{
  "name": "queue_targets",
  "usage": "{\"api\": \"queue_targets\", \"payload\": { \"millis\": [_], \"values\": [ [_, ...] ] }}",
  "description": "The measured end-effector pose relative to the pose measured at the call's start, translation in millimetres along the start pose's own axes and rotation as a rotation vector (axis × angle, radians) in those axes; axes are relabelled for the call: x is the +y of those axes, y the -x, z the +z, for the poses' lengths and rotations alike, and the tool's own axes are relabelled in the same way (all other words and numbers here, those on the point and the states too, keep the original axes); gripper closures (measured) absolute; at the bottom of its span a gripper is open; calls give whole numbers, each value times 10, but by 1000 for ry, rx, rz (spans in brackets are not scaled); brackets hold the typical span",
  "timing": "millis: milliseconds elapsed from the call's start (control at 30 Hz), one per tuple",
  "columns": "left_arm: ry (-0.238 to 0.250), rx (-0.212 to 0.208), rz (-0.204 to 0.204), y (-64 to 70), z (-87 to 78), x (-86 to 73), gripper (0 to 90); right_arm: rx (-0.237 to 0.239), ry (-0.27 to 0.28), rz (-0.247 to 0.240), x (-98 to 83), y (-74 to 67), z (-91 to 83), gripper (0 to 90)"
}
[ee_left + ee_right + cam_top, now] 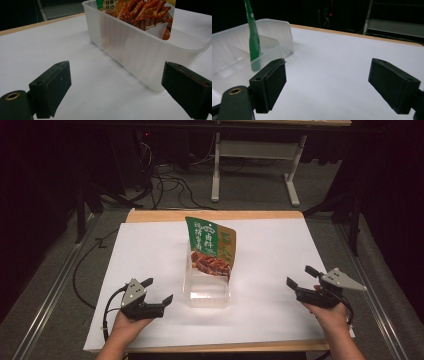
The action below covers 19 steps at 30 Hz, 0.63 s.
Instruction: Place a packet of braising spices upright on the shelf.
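Note:
A clear plastic tub (207, 292) sits mid-table on the white sheet. A green and orange food pouch (211, 246) stands upright in its far end, leaning a little. In the left gripper view the tub (140, 53) lies just ahead, with the pouch (140, 12) rising behind its wall. The right gripper view catches the tub (234, 57) at its left, with the pouch (253, 37) seen edge-on. My left gripper (160, 291) rests left of the tub, open and holding nothing. My right gripper (301, 277) is well to the tub's right, open and also holding nothing.
The white sheet (270, 250) covers a wooden table whose edge (215, 215) shows at the back. Beyond it stand a white-framed table leg (216, 175) and floor cables (170, 185). Metal rails (55, 285) run along both sides.

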<state>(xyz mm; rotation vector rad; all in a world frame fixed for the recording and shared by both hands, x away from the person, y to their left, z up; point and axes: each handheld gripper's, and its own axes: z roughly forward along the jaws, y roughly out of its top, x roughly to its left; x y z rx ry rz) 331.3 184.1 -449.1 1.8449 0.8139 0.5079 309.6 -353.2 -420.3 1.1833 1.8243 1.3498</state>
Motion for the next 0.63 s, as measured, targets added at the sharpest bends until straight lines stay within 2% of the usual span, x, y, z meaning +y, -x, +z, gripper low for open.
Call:
{"api": "queue_targets", "payload": {
  "millis": [67, 133, 200, 433, 633],
  "values": [
    [-8, -3, 3, 8, 7, -2, 94, -15, 11, 14, -97, 36, -108, 148],
    [-16, -3, 2, 16, 28, -7, 94, -8, 9, 20, -171, 60, -170, 130],
    [-29, -1, 0, 24, 51, -12, 94, -10, 0, -1, -183, 71, -153, 125],
    [-63, 22, -11, 63, 90, -34, 90, 6, -21, 5, -213, 114, -52, 113],
    [-62, 33, -11, 46, 64, -39, 89, 3, 5, 13, -199, 131, -61, 114]
  ]
}}
